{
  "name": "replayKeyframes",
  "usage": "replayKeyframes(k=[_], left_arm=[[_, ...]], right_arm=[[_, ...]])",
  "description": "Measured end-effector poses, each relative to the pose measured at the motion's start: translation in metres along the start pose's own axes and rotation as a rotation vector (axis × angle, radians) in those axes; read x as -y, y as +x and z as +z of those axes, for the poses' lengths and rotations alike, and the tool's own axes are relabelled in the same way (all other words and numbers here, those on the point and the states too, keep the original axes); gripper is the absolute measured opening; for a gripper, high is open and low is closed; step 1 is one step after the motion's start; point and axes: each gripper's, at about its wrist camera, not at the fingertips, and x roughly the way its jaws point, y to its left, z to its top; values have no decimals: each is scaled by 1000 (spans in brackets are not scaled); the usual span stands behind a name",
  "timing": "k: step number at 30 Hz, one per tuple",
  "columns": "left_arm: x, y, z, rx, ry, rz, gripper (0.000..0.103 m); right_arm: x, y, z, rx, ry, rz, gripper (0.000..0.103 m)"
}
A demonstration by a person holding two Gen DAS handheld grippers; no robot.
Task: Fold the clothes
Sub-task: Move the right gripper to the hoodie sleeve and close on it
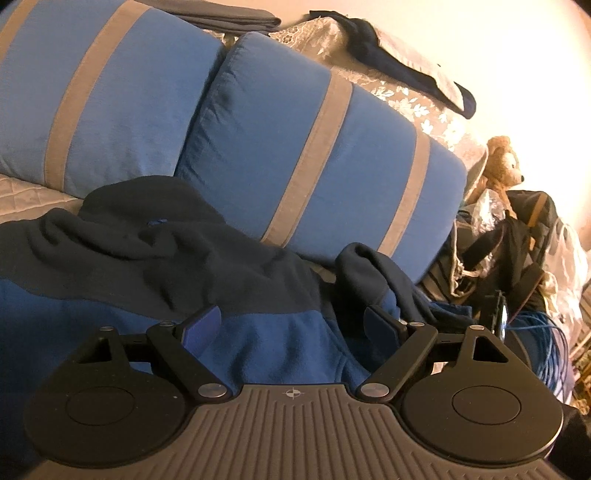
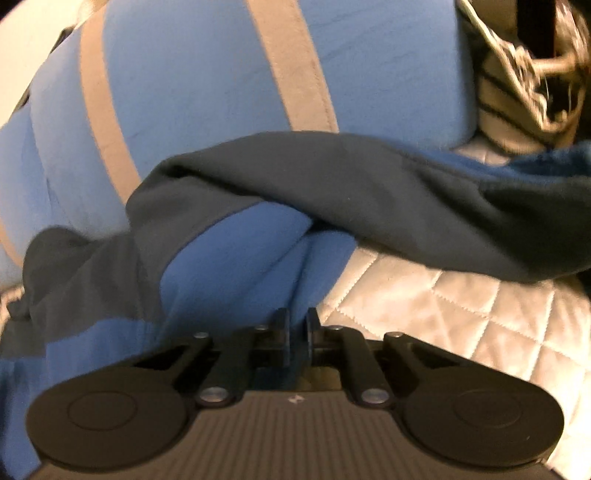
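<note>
Two tongs in play, one per hand. Your left tongs [image 1: 293,325] are spread wide, nothing between the pads, hanging just above the fleece jacket [image 1: 155,258]. Blue pad faces show on both fingers [image 1: 201,325].

The jacket is two-tone: dark navy upper part, bright blue lower panel. In the left wrist view it lies crumpled on the quilted bed cover [image 1: 22,195], bunched against the foot of the blue striped cushions [image 1: 314,155]. The blue panel sits directly under the gap of your left tongs; the navy part runs ahead and to the left. One navy sleeve [image 1: 373,273] rises in a hump just ahead of the right-hand finger, close but I can't tell if it touches.

Your right tongs [image 2: 297,332] are pinched nearly together. Blue jacket fabric [image 2: 236,266] runs right down to the tips and a fold line leads into the gap, so they look clamped on the jacket's blue edge; the pinch point itself is partly hidden by the fingers. From there a navy section [image 2: 369,199] stretches across to the right, lifted above the quilted cover [image 2: 461,314]. The view is motion-blurred.

Background, left wrist view: a teddy bear [image 1: 502,162] and a pile of bags [image 1: 524,251] beyond the cushions, a coil of blue cable [image 1: 543,343] at the right, dark clothing [image 1: 388,70] draped over the lace-covered backrest, a folded dark garment [image 1: 229,18] at top.
</note>
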Motion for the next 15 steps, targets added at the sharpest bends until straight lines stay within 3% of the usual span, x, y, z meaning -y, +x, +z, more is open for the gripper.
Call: replayKeyframes(k=[15], left_arm=[[0, -2, 2, -3, -3, -21, 85]], right_arm=[[-35, -102, -53, 7, -161, 126, 7]])
